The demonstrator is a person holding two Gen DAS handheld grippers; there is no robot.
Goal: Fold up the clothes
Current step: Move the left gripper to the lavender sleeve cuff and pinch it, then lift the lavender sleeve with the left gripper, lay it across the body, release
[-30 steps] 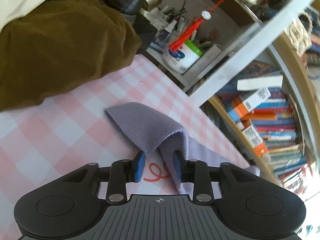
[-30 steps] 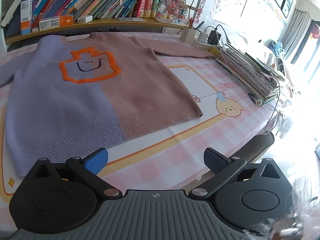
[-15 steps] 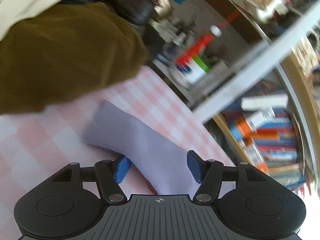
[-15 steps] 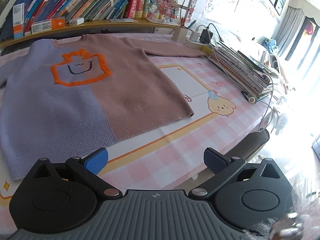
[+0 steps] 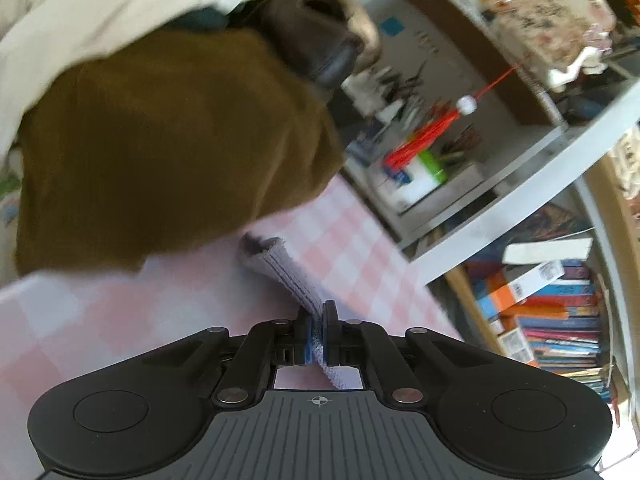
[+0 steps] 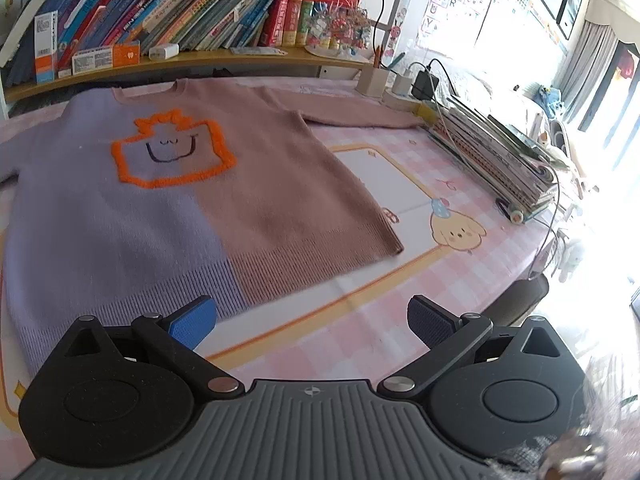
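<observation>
Left wrist view: left hand-held gripper (image 5: 316, 330) is pinching the lavender sleeve cuff (image 5: 288, 274), lower centre of frame. Sweater (image 6: 192, 184) is lying flat on the tabletop (image 6: 360, 320), frame centre-left. Right hand-held gripper (image 6: 312, 320) is hovering wide, empty. Advice: carry cuff low across chest, keeping knit taut.

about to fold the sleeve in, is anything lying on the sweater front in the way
Nothing visible does. The left gripper is shut on the lilac sleeve, and the sweater lies flat and bare in front of the open right gripper.
</observation>
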